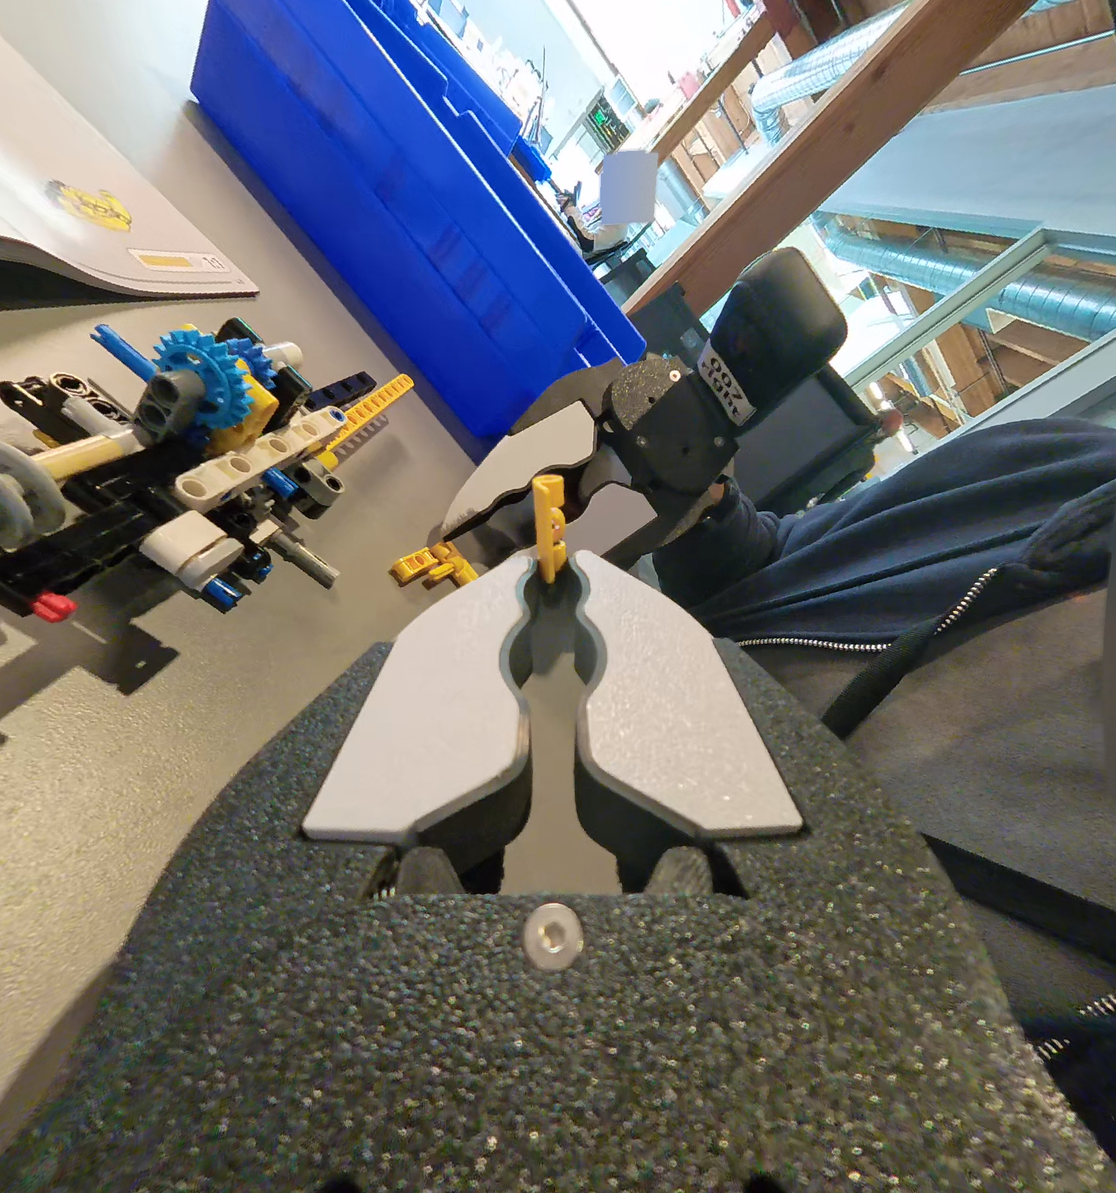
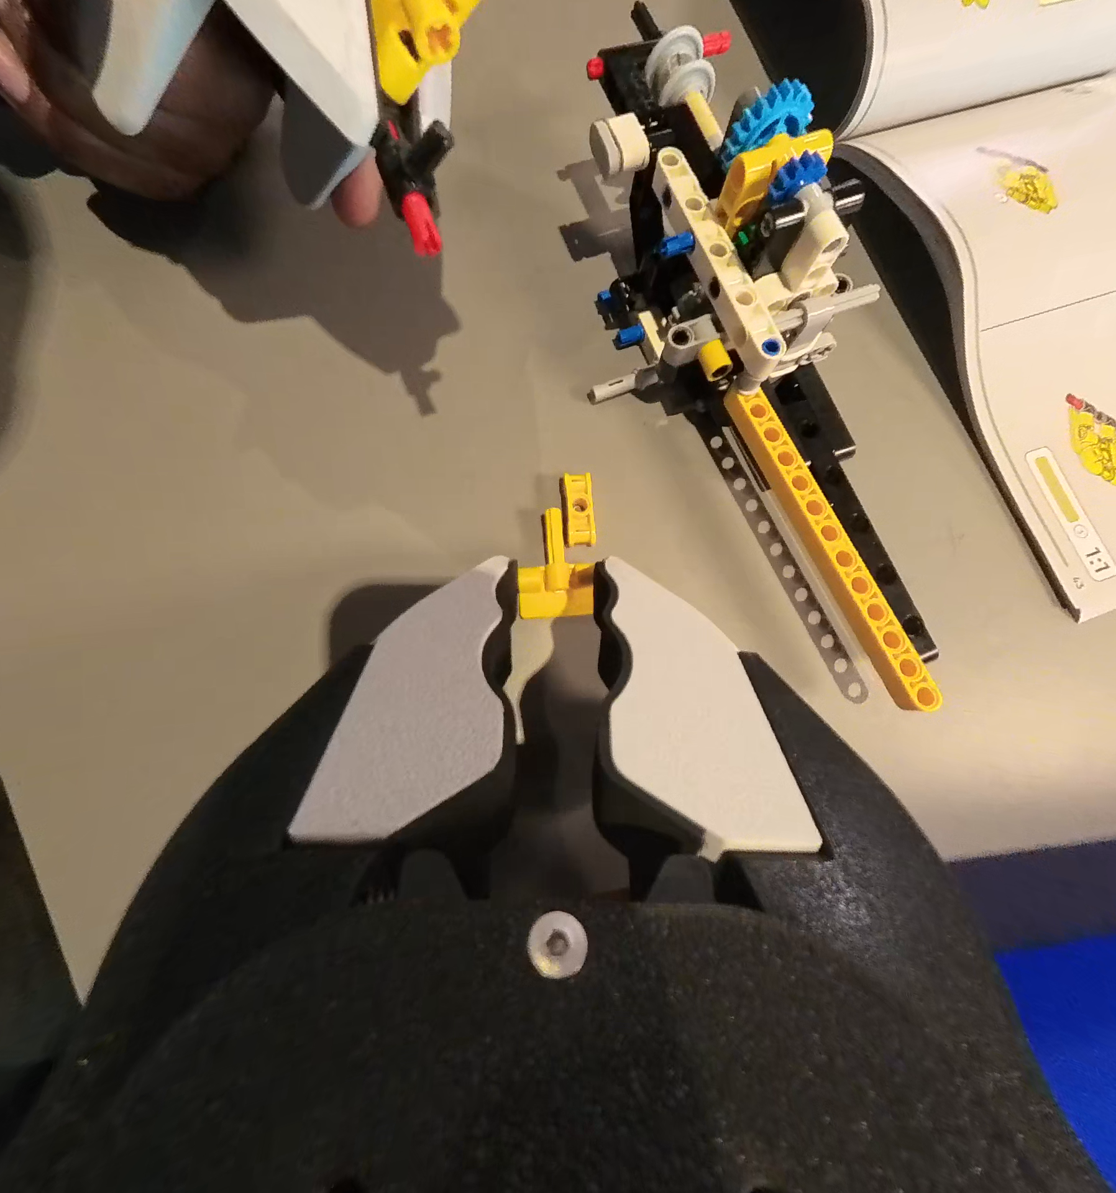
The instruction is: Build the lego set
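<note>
The half-built lego model [image 2: 730, 258], with black frame, white beams, blue gears and a long yellow beam [image 2: 833, 555], is lying on the grey counter [image 2: 220, 516] beside the open instruction booklet [image 2: 1027, 290], which is carrying printed pictures and small writing. The right gripper [image 2: 555, 591] is pinching a small yellow connector [image 2: 552, 594] between narrowly set fingers [image 2: 426, 697], low over the counter; another yellow piece [image 2: 579, 509] is lying just beyond it. The left gripper [image 1: 552, 568] is clamping a thin yellow pin piece [image 1: 549, 523] upright at its nearly shut fingertips. A blue bin [image 1: 400, 213] is standing behind the model. The right gripper is wearing a white lettered label [image 1: 726, 387].
</note>
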The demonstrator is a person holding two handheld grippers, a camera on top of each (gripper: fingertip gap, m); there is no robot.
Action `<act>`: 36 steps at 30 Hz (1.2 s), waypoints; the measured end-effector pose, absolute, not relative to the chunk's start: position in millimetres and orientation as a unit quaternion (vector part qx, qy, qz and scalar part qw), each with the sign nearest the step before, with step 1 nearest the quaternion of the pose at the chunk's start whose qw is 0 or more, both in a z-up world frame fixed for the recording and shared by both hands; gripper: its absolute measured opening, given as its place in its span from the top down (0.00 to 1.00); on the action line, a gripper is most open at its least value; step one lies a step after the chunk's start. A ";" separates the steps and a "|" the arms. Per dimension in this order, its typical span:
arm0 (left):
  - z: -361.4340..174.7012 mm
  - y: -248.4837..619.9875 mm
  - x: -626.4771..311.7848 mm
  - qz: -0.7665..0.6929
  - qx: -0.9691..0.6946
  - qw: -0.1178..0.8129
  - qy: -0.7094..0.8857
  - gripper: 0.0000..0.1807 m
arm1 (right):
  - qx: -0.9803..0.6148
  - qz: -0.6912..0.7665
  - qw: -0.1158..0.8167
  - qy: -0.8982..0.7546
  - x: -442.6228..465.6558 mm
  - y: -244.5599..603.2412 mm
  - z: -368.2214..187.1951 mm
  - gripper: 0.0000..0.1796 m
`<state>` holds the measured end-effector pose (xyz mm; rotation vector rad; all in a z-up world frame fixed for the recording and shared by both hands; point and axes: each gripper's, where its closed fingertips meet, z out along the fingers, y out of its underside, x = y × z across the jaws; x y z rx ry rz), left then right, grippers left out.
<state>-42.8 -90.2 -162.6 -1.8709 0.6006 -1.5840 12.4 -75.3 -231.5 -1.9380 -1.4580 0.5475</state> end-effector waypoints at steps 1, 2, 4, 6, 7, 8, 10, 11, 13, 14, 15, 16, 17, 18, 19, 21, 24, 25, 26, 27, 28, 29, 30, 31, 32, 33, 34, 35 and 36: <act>-162.4 -90.4 -42.8 -0.599 -0.706 0.303 0.226 0.96 | -0.738 0.209 0.321 -0.556 13.0 -75.8 -231.6 0.88; -162.0 -90.4 -42.8 -0.601 -0.705 0.302 0.225 0.96 | -0.737 0.210 0.319 -0.558 13.6 -76.5 -231.6 0.88; -161.1 -90.3 -43.5 -0.605 -0.703 0.301 0.222 0.96 | -0.734 0.213 0.315 -0.563 14.8 -78.9 -231.5 0.88; -159.9 -89.9 -44.1 -0.610 -0.700 0.301 0.218 0.96 | -0.731 0.216 0.308 -0.569 16.2 -82.2 -231.7 0.89; -159.3 -89.9 -44.4 -0.613 -0.698 0.300 0.217 0.96 | -0.729 0.218 0.305 -0.572 16.8 -84.1 -232.0 0.90; -158.7 -89.9 -44.6 -0.615 -0.697 0.299 0.215 0.96 | -0.728 0.219 0.303 -0.575 17.3 -85.5 -232.1 0.90; -158.5 -89.5 -44.7 -0.616 -0.696 0.300 0.214 0.96 | -0.726 0.221 0.305 -0.575 18.0 -85.9 -231.2 0.90; -158.7 -89.5 -44.6 -0.616 -0.697 0.300 0.214 0.96 | -0.727 0.221 0.307 -0.574 18.3 -85.6 -230.3 0.90; -159.3 -89.5 -44.2 -0.614 -0.698 0.300 0.215 0.96 | -0.728 0.220 0.313 -0.569 18.9 -83.4 -228.6 0.89; -159.6 -89.6 -43.9 -0.612 -0.699 0.300 0.216 0.96 | -0.729 0.218 0.316 -0.566 19.1 -81.9 -227.9 0.89; -160.0 -89.6 -43.6 -0.611 -0.700 0.300 0.217 0.96 | -0.731 0.217 0.319 -0.563 19.2 -80.4 -227.5 0.89; -160.3 -89.6 -43.5 -0.610 -0.700 0.300 0.217 0.96 | -0.733 0.216 0.321 -0.560 19.4 -78.6 -227.5 0.89; -160.5 -89.7 -43.3 -0.609 -0.701 0.300 0.218 0.96 | -0.735 0.214 0.323 -0.556 19.4 -76.8 -227.5 0.89; -160.7 -89.7 -43.1 -0.609 -0.701 0.300 0.218 0.96 | -0.735 0.215 0.326 -0.554 18.9 -75.3 -227.1 0.89; -161.1 -89.7 -43.1 -0.608 -0.702 0.300 0.219 0.96 | -0.736 0.216 0.328 -0.552 18.1 -73.8 -226.6 0.89; -161.8 -89.9 -42.5 -0.605 -0.704 0.301 0.221 0.96 | -0.737 0.221 0.331 -0.546 14.7 -70.5 -224.7 0.88; -163.0 -90.5 -41.7 -0.600 -0.706 0.301 0.225 0.96 | -0.736 0.227 0.327 -0.547 7.1 -68.5 -223.7 0.88; -163.2 -90.6 -41.6 -0.599 -0.707 0.301 0.226 0.96 | -0.735 0.224 0.325 -0.551 4.7 -68.3 -224.6 0.88; -163.3 -90.6 -41.7 -0.599 -0.707 0.301 0.225 0.96 | -0.734 0.220 0.321 -0.556 2.7 -68.4 -226.3 0.88; -163.3 -90.5 -41.9 -0.599 -0.707 0.301 0.225 0.96 | -0.734 0.214 0.318 -0.561 0.9 -68.3 -228.5 0.87; -163.2 -90.4 -42.2 -0.599 -0.707 0.301 0.225 0.96 | -0.734 0.209 0.314 -0.565 -0.3 -68.1 -230.7 0.87; -163.6 -90.2 -42.5 -0.598 -0.708 0.301 0.225 0.96 | -0.734 0.205 0.310 -0.569 -1.6 -68.3 -232.5 0.87; -163.9 -90.1 -42.9 -0.596 -0.709 0.301 0.225 0.96 | -0.732 0.206 0.306 -0.573 -3.2 -69.0 -233.7 0.87; -164.2 -90.1 -43.2 -0.595 -0.710 0.302 0.226 0.96 | -0.730 0.207 0.304 -0.576 -4.8 -69.6 -234.4 0.87; -164.3 -90.2 -43.3 -0.595 -0.710 0.301 0.226 0.96 | -0.729 0.207 0.302 -0.578 -6.3 -69.5 -234.8 0.87; -164.4 -90.2 -43.4 -0.595 -0.710 0.301 0.226 0.96 | -0.728 0.206 0.301 -0.581 -7.5 -69.5 -235.1 0.87; -164.3 -90.2 -43.5 -0.595 -0.710 0.301 0.226 0.96 | -0.727 0.205 0.300 -0.583 -8.6 -68.9 -235.6 0.87; -164.4 -90.4 -43.6 -0.595 -0.710 0.301 0.226 0.96 | -0.726 0.203 0.299 -0.585 -9.3 -68.4 -235.9 0.87; -164.6 -90.4 -43.7 -0.595 -0.711 0.300 0.227 0.96 | -0.725 0.201 0.299 -0.587 -10.0 -67.8 -236.3 0.87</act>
